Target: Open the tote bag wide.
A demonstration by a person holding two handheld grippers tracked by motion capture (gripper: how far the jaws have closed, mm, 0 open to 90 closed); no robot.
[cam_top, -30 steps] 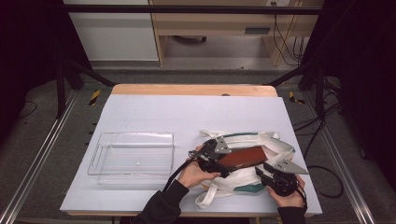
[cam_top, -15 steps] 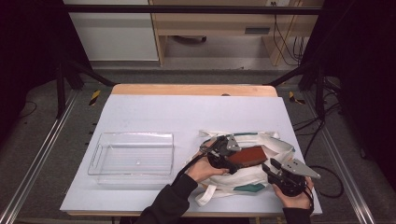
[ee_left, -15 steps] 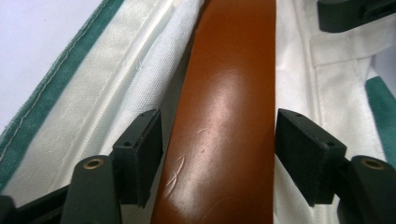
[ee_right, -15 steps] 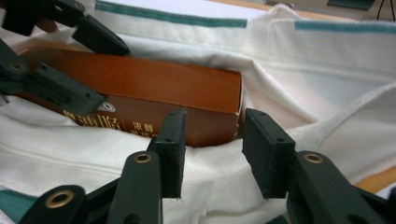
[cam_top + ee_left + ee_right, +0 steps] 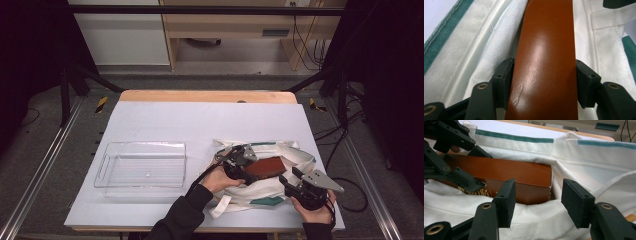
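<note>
We have the brown box (image 5: 544, 62) clamped across its width in our left gripper (image 5: 544, 82), both pads pressed flat against its long sides. The box lies partly inside the mouth of the white canvas tote bag (image 5: 295, 155), its far end pointing away from the left gripper and toward our right gripper (image 5: 537, 200).

That right gripper stands wide apart and holds nothing. Just ahead of its jaws is the near lip of the bag, and beyond that lip the end of the box, close but untouched.

We judge the job to be about halfway. The grasp is made, but the box sits between the bag's folds; whether it goes in or out we cannot tell. The clear plastic tray (image 5: 142, 165), well to the left gripper's outer side, has nothing in it.
</note>
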